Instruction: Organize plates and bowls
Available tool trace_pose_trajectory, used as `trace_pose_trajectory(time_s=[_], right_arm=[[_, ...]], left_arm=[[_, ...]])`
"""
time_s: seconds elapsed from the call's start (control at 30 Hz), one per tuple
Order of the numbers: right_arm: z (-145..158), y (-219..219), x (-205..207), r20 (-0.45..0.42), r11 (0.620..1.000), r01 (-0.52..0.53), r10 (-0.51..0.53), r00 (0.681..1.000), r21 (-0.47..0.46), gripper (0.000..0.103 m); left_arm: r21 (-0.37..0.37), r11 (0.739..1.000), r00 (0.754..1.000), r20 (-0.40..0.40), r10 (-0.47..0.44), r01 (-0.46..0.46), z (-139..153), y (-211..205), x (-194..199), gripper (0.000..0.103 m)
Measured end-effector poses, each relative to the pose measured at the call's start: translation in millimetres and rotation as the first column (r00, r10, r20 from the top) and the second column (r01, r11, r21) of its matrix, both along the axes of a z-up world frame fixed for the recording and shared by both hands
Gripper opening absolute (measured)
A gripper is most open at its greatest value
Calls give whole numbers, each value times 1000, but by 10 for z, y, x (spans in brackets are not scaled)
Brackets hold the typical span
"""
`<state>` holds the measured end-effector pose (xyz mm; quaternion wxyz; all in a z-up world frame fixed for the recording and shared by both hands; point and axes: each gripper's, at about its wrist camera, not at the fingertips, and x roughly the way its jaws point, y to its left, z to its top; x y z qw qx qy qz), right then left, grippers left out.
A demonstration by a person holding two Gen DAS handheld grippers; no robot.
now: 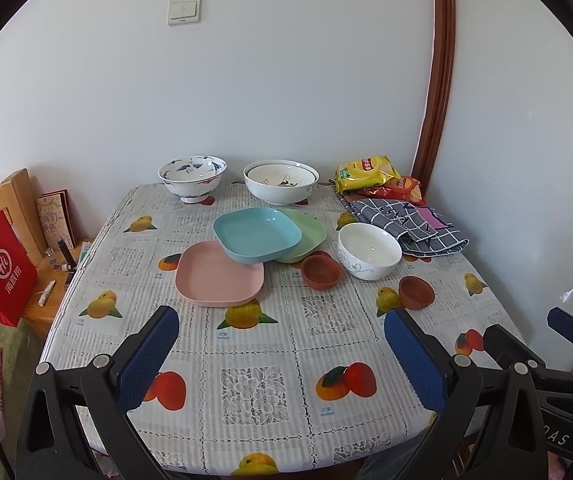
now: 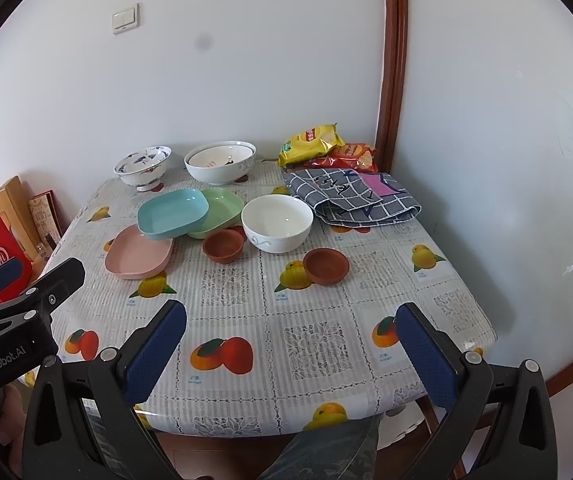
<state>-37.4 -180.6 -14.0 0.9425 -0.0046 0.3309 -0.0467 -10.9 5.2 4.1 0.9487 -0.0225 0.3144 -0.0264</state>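
On the fruit-print tablecloth lie a pink plate, a blue plate leaning on it and on a green plate. A white bowl stands right of them, with two small brown bowls near it. A blue-patterned bowl and nested white bowls stand at the back by the wall. My left gripper hangs open over the table's near edge, holding nothing. My right gripper is open too, short of the brown bowl. The plates sit to its far left.
Snack bags and a folded checked cloth fill the back right corner. A wall runs close along the table's right side. A red paper bag hangs on a wooden chair at the left. The other gripper's body shows at left.
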Motion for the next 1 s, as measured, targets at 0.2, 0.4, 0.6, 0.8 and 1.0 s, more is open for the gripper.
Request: trace_pose_trajectory(time_s=[0.2, 0.4, 0.6, 0.8, 1.0], right_arm=[[-3, 14, 1, 3, 1000, -3, 3, 1000, 7, 103], [-41, 49, -5, -2, 1000, -5, 5, 1000, 8, 103], [-29, 55, -24, 2, 1000, -3, 3, 1000, 12, 103], [-2, 72, -55, 13, 1000, -4, 4, 1000, 15, 103], [4, 85, -65, 15, 1000, -3, 3, 1000, 15, 103]], left_arm=[[-9, 1000, 1000, 0, 4, -4, 11, 18, -9, 103], [-17, 1000, 1000, 1, 2, -2, 6, 35, -19, 103], [-18, 1000, 1000, 1, 0, 0, 13, 26, -21, 103], [-21, 1000, 1000, 4, -2, 2, 24, 39, 0, 103], [-24, 1000, 1000, 5, -6, 7, 30, 32, 8, 103]])
